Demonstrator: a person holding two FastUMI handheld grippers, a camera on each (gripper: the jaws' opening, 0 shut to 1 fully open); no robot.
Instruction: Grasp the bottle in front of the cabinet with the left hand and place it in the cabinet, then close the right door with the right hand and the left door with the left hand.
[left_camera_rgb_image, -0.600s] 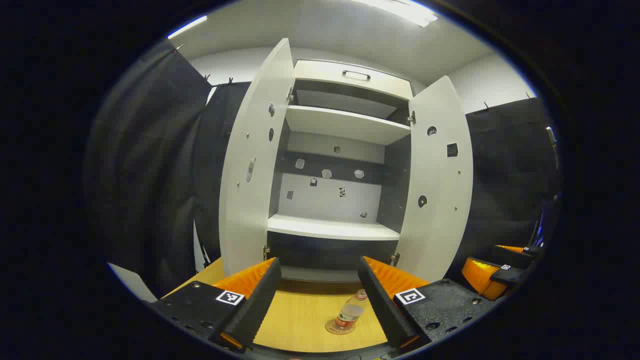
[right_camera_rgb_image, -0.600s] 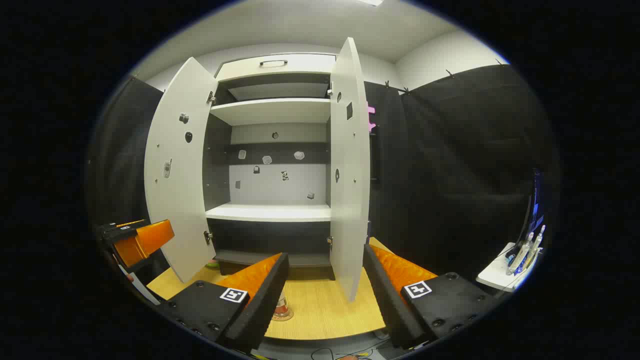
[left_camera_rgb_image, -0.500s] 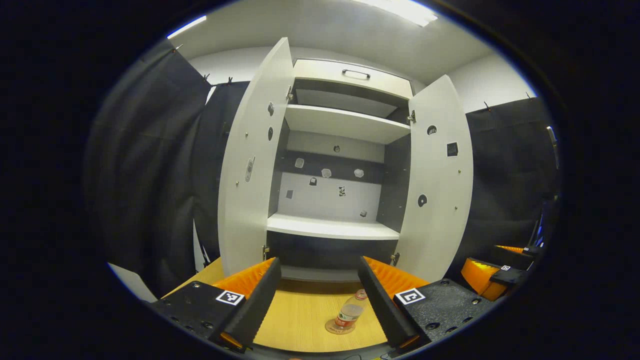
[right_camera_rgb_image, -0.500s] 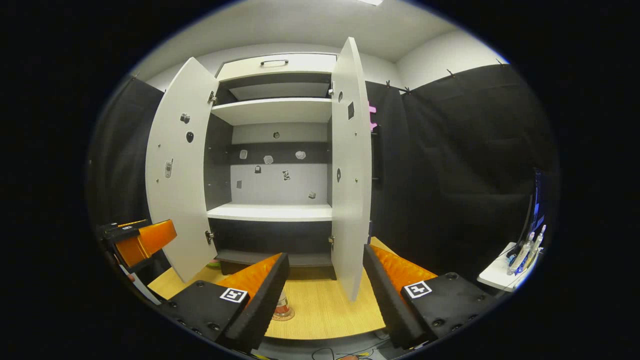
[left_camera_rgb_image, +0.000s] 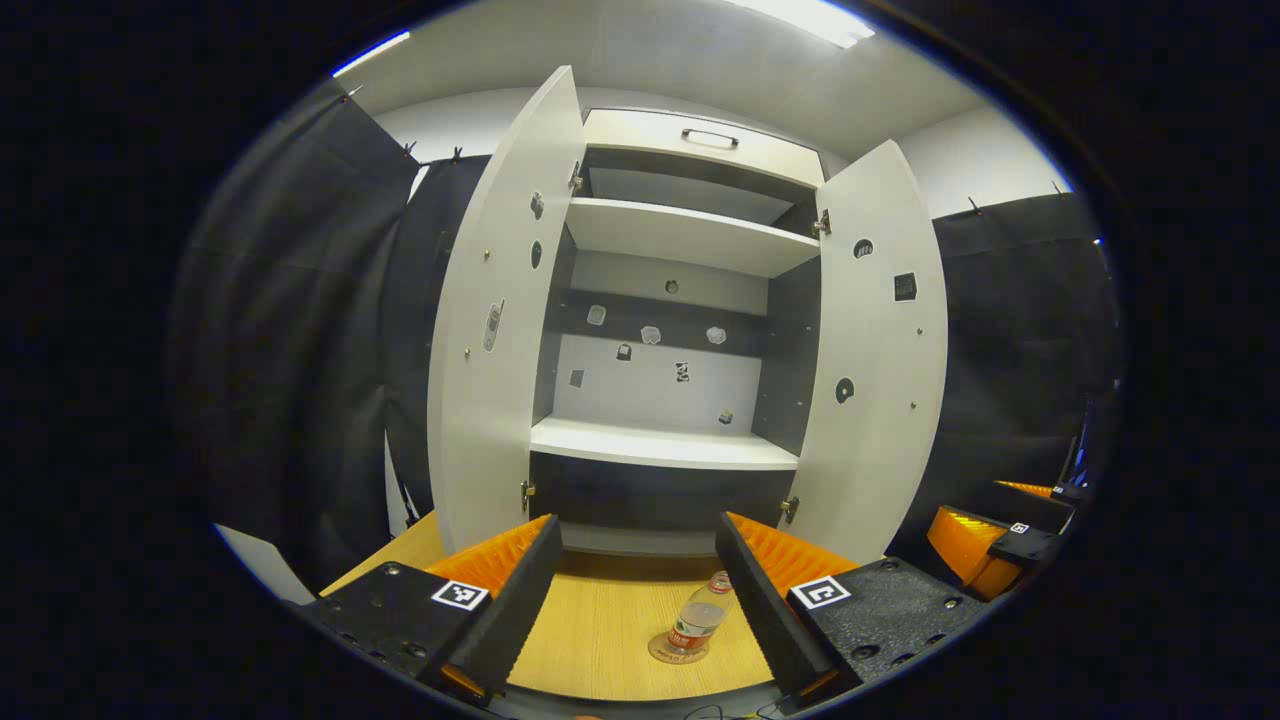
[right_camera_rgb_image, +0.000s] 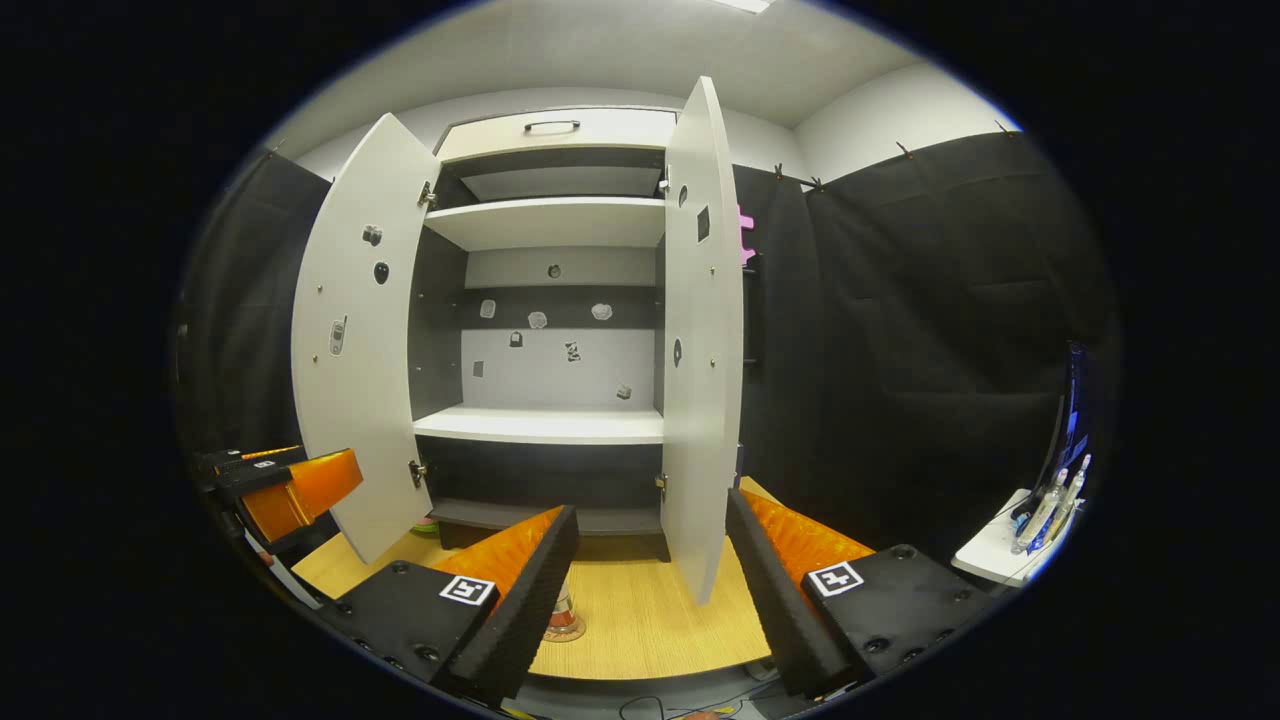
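A bottle stands upright on the table before the open cabinet, near the left tongs, spread wide and empty, apparently for the pickup. The right tongs wait released near the right door.

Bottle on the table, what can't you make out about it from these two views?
- Right gripper view: bottle mostly hidden behind the right hand-held gripper's own finger; only its base shows.
- Left gripper view: bottle too small to tell its fill level or label; its cap touches the left hand-held gripper's finger edge.
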